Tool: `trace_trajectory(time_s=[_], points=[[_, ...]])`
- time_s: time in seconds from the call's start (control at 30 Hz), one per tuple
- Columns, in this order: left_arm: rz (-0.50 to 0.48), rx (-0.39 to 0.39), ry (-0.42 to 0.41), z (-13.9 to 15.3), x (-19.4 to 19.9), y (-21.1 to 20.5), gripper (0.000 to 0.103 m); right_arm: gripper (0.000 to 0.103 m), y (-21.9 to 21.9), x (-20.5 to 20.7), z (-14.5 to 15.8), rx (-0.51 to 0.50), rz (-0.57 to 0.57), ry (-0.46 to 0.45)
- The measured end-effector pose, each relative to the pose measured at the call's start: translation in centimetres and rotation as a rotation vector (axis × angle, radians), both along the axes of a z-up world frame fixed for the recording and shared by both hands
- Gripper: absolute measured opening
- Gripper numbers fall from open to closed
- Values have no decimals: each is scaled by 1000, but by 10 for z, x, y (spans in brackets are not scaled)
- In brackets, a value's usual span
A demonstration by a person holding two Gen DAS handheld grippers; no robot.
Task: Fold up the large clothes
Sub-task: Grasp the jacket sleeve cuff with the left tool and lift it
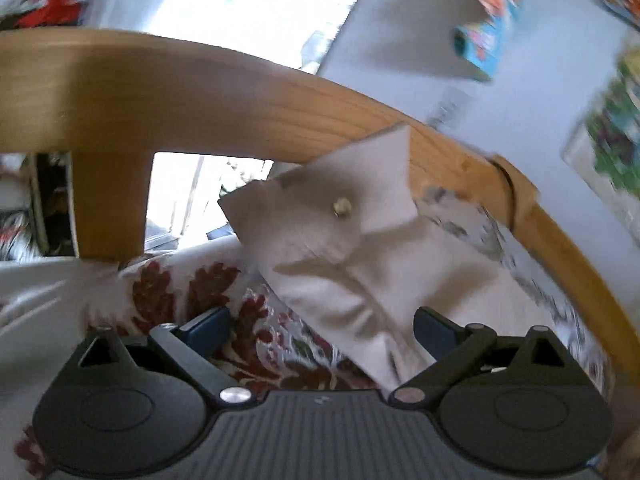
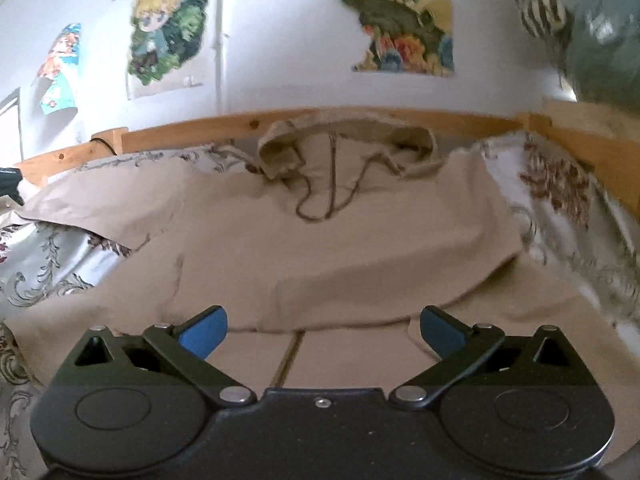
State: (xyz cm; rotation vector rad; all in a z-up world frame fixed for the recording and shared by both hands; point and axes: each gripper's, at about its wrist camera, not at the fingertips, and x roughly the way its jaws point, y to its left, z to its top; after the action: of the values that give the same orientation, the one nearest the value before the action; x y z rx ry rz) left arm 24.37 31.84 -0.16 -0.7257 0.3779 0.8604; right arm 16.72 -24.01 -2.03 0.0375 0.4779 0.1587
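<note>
A large beige hooded jacket (image 2: 320,248) lies spread on a floral bedspread, hood (image 2: 344,140) and drawstrings toward the wooden bed rail. Its right side is folded over the middle. My right gripper (image 2: 322,330) hangs open just above the jacket's near part, nothing between its blue fingers. In the left wrist view a sleeve cuff (image 1: 332,208) with a metal snap sticks up, and the sleeve runs down between the fingers of my left gripper (image 1: 320,326). That gripper is open, and its pads do not press the cloth.
A curved wooden bed rail (image 1: 240,104) runs close ahead of the left gripper, with a post (image 1: 108,204) at left. The floral bedspread (image 2: 52,264) surrounds the jacket. Posters (image 2: 168,28) hang on the white wall behind. A grey-green stuffed shape (image 2: 600,32) sits at upper right.
</note>
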Motion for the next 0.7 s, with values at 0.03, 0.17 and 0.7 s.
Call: trace_trajectory(time_s=[0.03,0.17,0.7], points=[[11,6,7,1,-1,-2,95,102,-2,0,-2,19,-13,0],[50,41,57,3,8,-8,66,102,-9,3,-7,49,-47,-5],[-225,585,18,82,31,-142,4,102,-34,-2,3,83,-137,-52]])
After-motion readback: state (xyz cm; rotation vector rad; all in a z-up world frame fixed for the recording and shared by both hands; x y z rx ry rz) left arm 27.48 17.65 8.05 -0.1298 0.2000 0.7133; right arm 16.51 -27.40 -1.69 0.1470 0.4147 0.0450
